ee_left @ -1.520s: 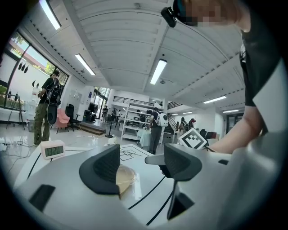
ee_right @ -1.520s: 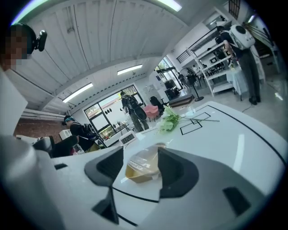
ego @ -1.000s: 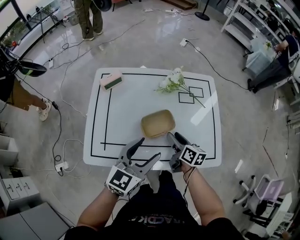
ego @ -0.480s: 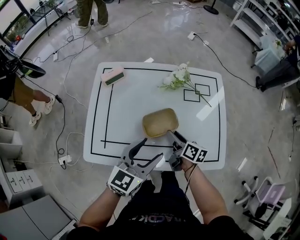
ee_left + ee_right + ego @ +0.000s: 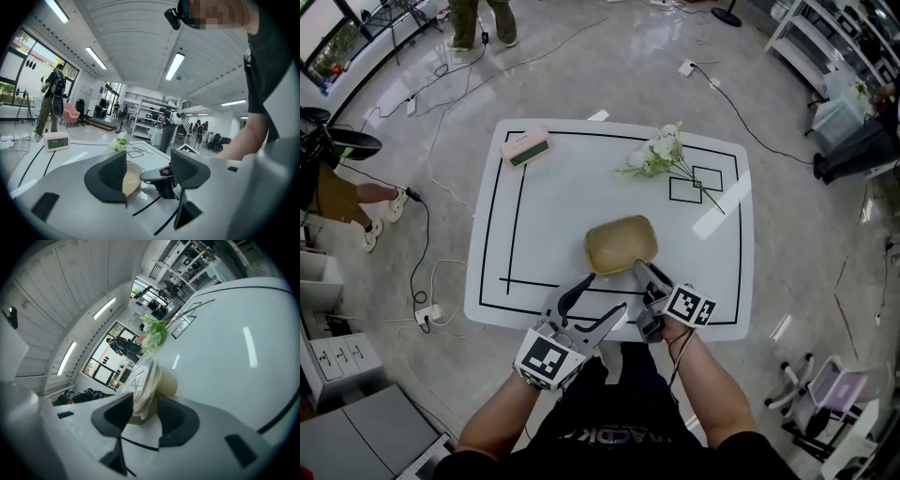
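Two grippers low at the near edge of the white table. Of these, the right gripper clenched on the near rim of the tan lidded container, lid edge nipped between close-set jaws, tub lying slantwise across the right gripper view. By contrast, the left gripper released, jaws wide apart and gripping nothing, just beside the container's near left corner, looking across at the other gripper's finger. Sits on the table's near middle, that container, inside the black border line, well apart from the white flowers at the far right and the pink clock at the far left corner.
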The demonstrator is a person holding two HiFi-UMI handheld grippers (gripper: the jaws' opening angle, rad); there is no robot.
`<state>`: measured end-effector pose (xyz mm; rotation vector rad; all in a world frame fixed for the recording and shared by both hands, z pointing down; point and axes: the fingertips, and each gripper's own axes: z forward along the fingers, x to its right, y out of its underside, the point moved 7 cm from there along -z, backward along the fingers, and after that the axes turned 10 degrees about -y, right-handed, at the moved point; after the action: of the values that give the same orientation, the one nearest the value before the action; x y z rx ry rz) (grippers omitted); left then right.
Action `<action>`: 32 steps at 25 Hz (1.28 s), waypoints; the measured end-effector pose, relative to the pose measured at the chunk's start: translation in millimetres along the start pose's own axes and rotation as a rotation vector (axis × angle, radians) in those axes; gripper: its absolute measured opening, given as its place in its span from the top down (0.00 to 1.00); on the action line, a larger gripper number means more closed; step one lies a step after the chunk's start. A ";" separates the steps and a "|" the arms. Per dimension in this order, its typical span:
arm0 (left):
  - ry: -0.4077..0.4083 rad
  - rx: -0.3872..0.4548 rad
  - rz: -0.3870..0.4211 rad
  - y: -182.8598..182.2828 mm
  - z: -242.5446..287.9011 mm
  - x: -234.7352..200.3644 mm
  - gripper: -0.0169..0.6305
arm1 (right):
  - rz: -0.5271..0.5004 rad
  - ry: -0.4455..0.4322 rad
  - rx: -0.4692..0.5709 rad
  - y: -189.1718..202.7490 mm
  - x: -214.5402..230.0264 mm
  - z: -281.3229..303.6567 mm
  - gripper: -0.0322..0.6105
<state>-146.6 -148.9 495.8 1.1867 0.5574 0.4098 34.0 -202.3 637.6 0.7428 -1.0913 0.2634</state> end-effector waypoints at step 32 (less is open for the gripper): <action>0.008 0.046 0.009 -14.2 -32.0 8.5 0.70 | -0.337 -0.179 0.122 -32.0 -84.7 -44.8 0.88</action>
<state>-159.1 -124.7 472.1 1.2324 0.5708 0.4111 44.0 -182.9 539.0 1.0607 -1.1044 -0.0255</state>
